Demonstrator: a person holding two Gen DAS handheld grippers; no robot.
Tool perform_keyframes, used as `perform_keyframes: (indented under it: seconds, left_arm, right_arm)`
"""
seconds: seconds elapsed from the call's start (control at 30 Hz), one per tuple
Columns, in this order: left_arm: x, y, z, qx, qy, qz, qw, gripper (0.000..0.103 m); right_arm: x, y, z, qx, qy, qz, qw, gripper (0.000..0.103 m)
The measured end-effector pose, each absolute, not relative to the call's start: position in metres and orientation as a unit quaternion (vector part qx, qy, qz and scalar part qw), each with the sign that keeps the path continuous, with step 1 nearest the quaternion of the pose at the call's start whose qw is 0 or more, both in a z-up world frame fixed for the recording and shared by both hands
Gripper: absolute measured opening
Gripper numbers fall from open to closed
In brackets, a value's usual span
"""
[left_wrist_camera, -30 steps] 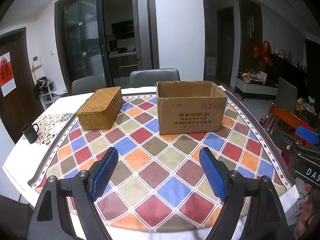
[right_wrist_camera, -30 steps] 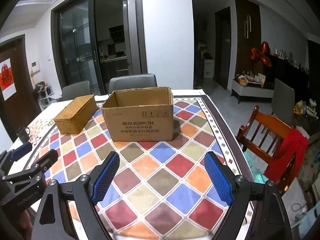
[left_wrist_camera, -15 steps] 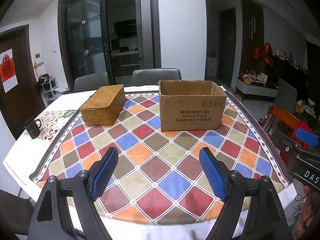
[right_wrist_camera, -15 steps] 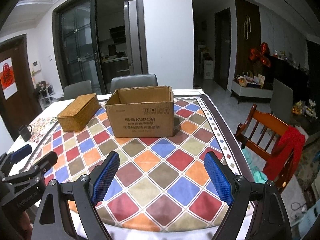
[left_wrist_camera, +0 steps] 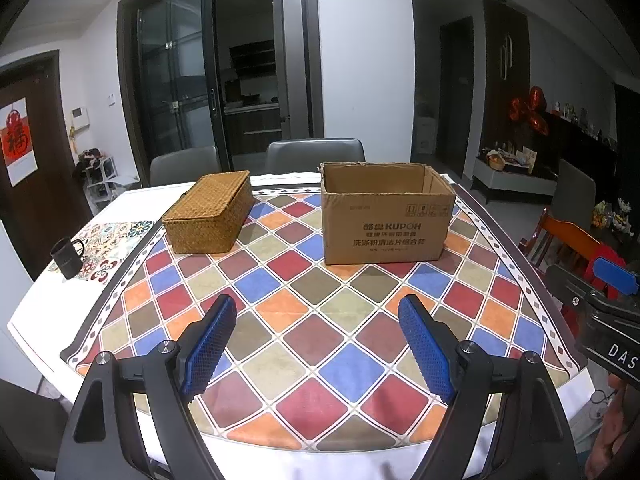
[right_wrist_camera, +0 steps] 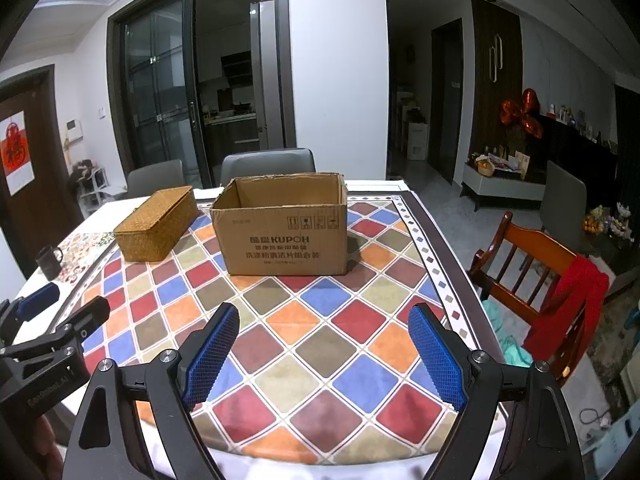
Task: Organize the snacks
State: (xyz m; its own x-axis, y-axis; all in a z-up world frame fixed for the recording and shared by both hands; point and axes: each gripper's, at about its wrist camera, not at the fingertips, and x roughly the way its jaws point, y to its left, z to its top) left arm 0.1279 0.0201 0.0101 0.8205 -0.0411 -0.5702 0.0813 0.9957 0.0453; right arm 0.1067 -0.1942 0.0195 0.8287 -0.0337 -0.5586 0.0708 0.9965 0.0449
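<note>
- While two hand-held grippers hover over the checkered tabletop point(left_wrist_camera: 304, 336), the left hand-held gripper point(left_wrist_camera: 316, 312) and right hand-held gripper point(right_wrist_camera: 323, 320) both gape wide — empty.
- One open cardboard box point(left_wrist_camera: 384, 220) stands mid-tabletop.
- One lidded wicker basket point(left_wrist_camera: 210, 212) sits just left of it.
- One black mug point(left_wrist_camera: 68, 258) — far left edge.

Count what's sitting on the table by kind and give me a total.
Cardboard box: 1
Wicker box: 1
Mug: 1
Total: 3
</note>
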Motion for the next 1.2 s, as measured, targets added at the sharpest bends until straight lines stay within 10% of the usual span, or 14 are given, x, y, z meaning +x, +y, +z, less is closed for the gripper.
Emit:
perform_keyframes:
  seconds: [1.2]
  left_arm:
    - [0.1277,0.0186,0.0137,0.036,0.290,-0.023,0.956,0.097]
  right_arm:
    - [0.1146,-0.1987,0.0284,0.030,0.283,-0.035,0.958,0.087]
